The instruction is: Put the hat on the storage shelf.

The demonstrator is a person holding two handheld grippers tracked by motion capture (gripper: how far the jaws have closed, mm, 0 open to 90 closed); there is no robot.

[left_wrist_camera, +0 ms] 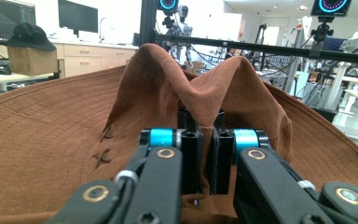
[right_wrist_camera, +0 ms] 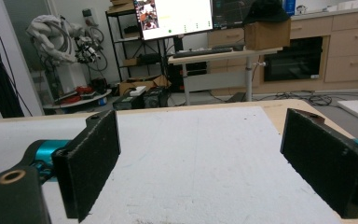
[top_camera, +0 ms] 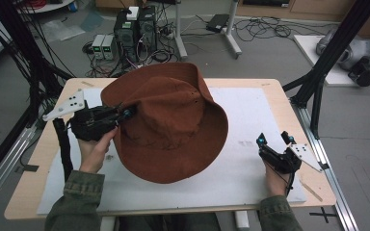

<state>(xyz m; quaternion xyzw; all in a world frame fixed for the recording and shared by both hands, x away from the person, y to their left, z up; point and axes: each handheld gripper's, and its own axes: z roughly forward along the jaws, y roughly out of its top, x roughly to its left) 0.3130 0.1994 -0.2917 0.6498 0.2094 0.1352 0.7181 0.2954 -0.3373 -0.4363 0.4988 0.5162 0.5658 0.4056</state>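
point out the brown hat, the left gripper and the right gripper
brown hat (top_camera: 173, 139): high view, on its brim
left gripper (top_camera: 125, 114): high view, at its fingertips
right gripper (top_camera: 273, 140): high view, between its open fingertips

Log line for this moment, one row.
left gripper: shut on brown hat crown fabric | right gripper: open, holding nothing, over white mat

hat (top_camera: 173, 130) on white mat (top_camera: 250, 120) atop table (top_camera: 279, 96), left gripper (top_camera: 125, 114) at its left side, right gripper (top_camera: 273, 140) far right

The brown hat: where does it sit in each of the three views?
High view: hat at centre, on the white mat, crown pinched by the left gripper.
Left gripper view: hat spans the frame.
Right gripper view: not in it.
Shared landmark: the white mat.
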